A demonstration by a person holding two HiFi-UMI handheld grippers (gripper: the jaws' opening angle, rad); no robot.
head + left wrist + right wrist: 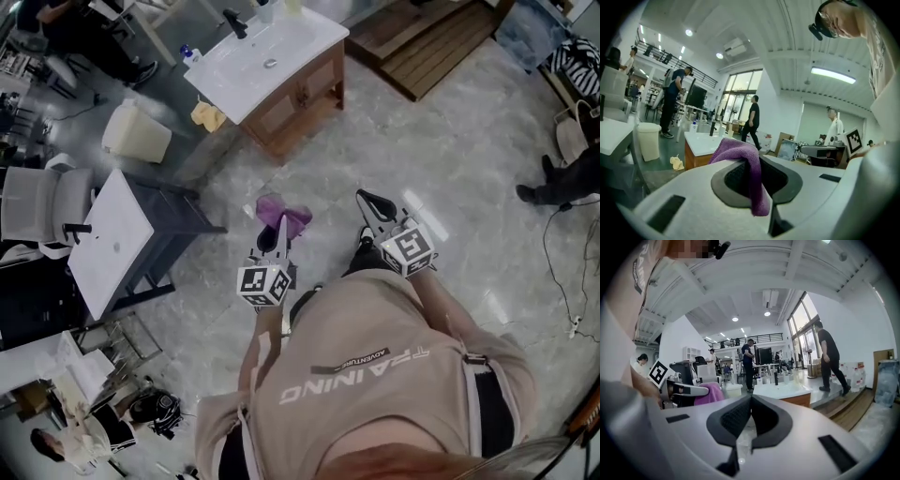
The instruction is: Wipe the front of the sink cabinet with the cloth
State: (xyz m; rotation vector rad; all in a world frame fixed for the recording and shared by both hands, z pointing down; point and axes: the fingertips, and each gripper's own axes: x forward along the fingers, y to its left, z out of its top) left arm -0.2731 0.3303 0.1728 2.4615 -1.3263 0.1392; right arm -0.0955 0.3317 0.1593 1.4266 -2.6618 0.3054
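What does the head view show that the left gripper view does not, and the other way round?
Only the head view: the wooden platform beyond the cabinet, the basin drain, and the marker cube of the left tool. Only the left gripper view: the ceiling light, the tall windows, and that tool's jaws shut on the cloth. Both: cloth, cabinet, white bin, and yellow rag on the floor.

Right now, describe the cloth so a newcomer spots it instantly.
Near the wooden sink cabinet, find the left gripper. The cloth is pinched in it: purple, while the other rag, yellow, lies on the floor beside the cabinet.
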